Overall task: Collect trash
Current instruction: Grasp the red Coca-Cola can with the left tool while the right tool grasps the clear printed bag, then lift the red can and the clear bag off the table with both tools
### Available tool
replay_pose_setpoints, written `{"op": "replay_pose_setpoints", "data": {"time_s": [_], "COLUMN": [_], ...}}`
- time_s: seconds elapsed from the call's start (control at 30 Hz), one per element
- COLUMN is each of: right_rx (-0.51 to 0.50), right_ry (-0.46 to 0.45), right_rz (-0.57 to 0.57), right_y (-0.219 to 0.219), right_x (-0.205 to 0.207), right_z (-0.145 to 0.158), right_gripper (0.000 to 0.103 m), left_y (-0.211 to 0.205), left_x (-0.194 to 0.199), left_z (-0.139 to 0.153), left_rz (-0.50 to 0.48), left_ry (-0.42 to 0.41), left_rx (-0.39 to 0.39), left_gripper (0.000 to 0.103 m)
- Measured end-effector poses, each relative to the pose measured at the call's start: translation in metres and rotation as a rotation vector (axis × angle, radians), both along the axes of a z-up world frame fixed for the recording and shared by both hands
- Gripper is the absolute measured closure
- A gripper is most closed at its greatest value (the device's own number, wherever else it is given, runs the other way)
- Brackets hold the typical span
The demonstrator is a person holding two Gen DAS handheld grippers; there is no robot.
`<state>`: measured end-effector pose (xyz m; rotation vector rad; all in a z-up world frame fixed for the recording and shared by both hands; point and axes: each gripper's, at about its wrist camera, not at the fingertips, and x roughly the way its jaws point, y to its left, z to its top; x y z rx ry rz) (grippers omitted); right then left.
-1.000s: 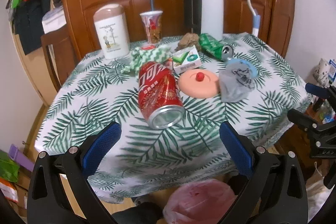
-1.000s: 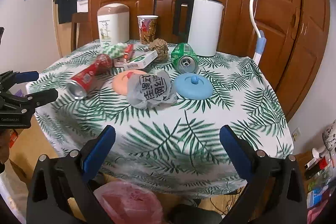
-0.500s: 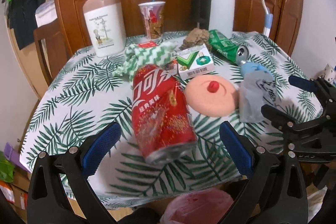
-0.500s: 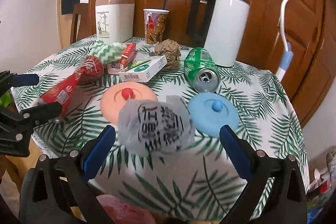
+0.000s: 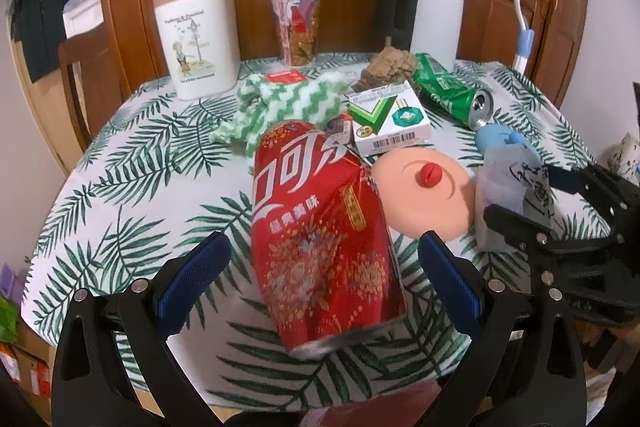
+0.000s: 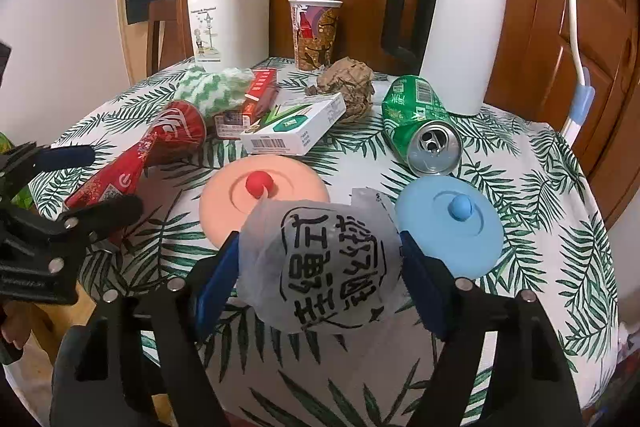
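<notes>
A red cola can (image 5: 320,235) lies on its side on the leaf-print tablecloth (image 5: 132,195), open end toward me. My left gripper (image 5: 322,247) is open around it, with a gap between each blue pad and the can. A crumpled translucent wrapper (image 6: 324,267) with black characters sits between the jaws of my right gripper (image 6: 319,241). Those jaws are closing, and the pads stand right at the wrapper's sides without squeezing it. The right gripper (image 5: 524,197) also shows at the right of the left wrist view. The left gripper (image 6: 108,179) shows at the left of the right wrist view.
A dented green can (image 6: 420,123), a pink lid (image 6: 240,187), a blue lid (image 6: 448,219), a white-and-green box (image 6: 296,127), crumpled brown paper (image 6: 348,83) and a green-white cloth (image 6: 212,87) lie behind. A paper cup (image 6: 316,35), kettle (image 6: 456,35) and canister (image 6: 228,23) stand at the back.
Both grippers moved forward and a little down over the table edge. The red can now lies between the left jaws. The right jaws narrowed around the wrapper.
</notes>
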<state>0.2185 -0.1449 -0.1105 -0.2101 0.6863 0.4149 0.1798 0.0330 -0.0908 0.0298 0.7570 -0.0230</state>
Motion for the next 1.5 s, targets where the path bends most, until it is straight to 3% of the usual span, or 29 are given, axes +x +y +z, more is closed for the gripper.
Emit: {"op": "replay_pose_setpoints", "data": {"time_s": [0.23, 0.4, 0.5, 0.57, 0.63, 0.77, 0.93, 1.2, 1.5], "right_rx": [-0.013, -0.025, -0.045, -0.055, -0.084, -0.095, -0.034, 0.035, 0.044], "right_ry": [-0.017, -0.026, -0.041, -0.045, -0.063, -0.075, -0.072, -0.068, -0.065], "right_rz": [-0.002, -0.006, -0.012, -0.008, -0.004, 0.001, 0.007, 0.020, 0.028], "right_y": [0.000, 0.002, 0.004, 0.006, 0.009, 0.010, 0.002, -0.009, -0.016], "right_x": [-0.002, -0.003, -0.003, -0.003, -0.005, -0.006, -0.008, -0.014, -0.028], "right_z": [-0.002, -0.002, -0.002, -0.002, -0.003, -0.003, 0.000, 0.011, 0.016], "right_gripper": [0.030, 0.030, 0.030, 0.030, 0.034, 0.040, 0.047, 0.048, 0.049], "left_y": [-0.001, 0.001, 0.001, 0.003, 0.005, 0.011, 0.012, 0.009, 0.004], "left_x": [0.024, 0.031, 0.029, 0.026, 0.023, 0.019, 0.011, -0.004, -0.019], "left_z": [-0.005, -0.010, -0.012, -0.009, -0.006, -0.003, -0.003, 0.003, 0.007], "left_rz": [0.022, 0.007, -0.003, 0.000, 0.003, -0.012, -0.013, -0.031, -0.064], "left_ry": [0.022, 0.045, 0.044, 0.025, 0.011, 0.006, -0.010, -0.046, -0.054], "left_rx": [0.014, 0.002, 0.012, 0.012, 0.022, -0.005, -0.021, -0.050, -0.069], "left_gripper": [0.007, 0.020, 0.033, 0.053, 0.062, 0.063, 0.063, 0.065, 0.067]}}
